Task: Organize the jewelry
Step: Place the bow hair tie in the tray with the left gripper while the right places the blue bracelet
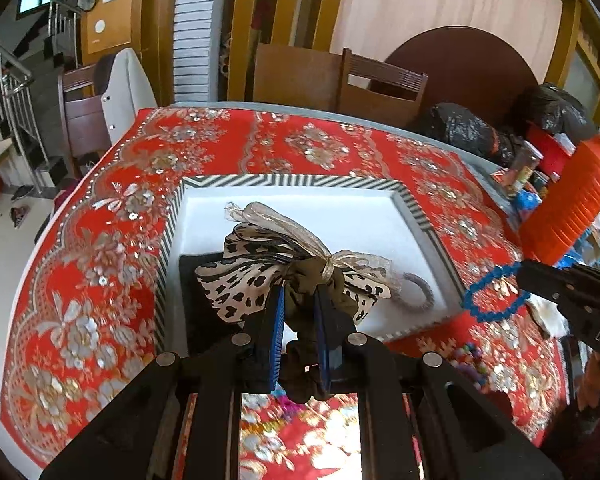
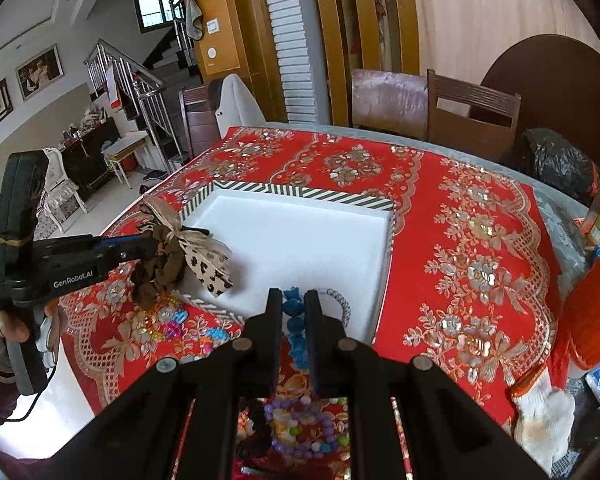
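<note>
Red floral cloth covers the worktop (image 1: pixel 100 240). Left wrist view: left hand-held gripper (image 1: pixel 300 300) pinches one leopard-print bow scrunchie (image 1: pixel 260 276) over one striped tray (image 1: pixel 292 181) holding one grey bracelet (image 1: pixel 420 292).

Right wrist view: right hand-held gripper (image 2: pixel 293 300) pinches one blue bead bracelet (image 2: pixel 296 328) at the tray's near edge.

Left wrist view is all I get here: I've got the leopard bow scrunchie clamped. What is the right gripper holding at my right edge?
Observer: The right gripper is shut on a blue beaded bracelet, which hangs down between its fingers.
Operator: Is anything still loose on the cloth near me?
Observer: Yes. A purple bead bracelet lies on the red tablecloth under the right gripper.
Operator: Anything else?
Observer: Colourful pieces lie on the cloth just outside the striped tray, below your scrunchie.
</note>
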Action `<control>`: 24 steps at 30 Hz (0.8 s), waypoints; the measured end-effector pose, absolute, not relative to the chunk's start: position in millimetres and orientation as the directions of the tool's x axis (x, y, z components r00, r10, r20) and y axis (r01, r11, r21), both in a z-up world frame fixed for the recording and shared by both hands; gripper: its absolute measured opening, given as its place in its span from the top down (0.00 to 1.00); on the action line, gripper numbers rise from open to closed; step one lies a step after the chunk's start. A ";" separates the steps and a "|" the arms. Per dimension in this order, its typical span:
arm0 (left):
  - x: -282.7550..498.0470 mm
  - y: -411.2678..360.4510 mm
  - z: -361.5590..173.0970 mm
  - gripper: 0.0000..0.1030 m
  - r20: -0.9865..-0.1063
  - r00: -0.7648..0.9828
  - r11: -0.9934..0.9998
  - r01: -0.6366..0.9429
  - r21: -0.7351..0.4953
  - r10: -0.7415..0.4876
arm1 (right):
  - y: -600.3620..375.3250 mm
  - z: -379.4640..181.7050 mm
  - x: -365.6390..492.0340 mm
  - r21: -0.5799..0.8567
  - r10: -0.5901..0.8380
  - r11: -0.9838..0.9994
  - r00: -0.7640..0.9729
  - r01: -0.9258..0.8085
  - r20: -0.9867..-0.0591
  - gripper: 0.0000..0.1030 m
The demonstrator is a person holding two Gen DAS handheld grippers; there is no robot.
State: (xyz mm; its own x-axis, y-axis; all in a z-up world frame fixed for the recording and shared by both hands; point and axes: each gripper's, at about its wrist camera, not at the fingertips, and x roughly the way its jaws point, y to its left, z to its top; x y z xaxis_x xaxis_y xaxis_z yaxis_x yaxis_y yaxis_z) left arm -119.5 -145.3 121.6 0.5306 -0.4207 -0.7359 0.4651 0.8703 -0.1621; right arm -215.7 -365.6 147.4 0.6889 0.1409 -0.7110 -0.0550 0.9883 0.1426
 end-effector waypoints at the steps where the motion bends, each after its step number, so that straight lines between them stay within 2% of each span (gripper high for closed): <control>1: -115.1 -145.5 121.1 0.87 -0.737 0.534 0.873 0.461 -0.157 -0.415 | -366.2 146.4 -211.7 0.143 0.139 0.988 0.687 -0.052 -0.713 0.90; 14: -45.8 -142.1 112.5 0.87 -0.758 0.512 0.892 0.405 -0.202 -0.404 | -373.3 132.6 -151.7 0.152 0.119 0.988 0.661 -0.007 -0.741 0.89; 24: 17.3 -137.2 77.6 0.87 -0.806 0.485 0.931 0.293 -0.216 -0.339 | -368.7 98.4 -95.5 0.189 0.138 0.982 0.615 0.019 -0.776 0.89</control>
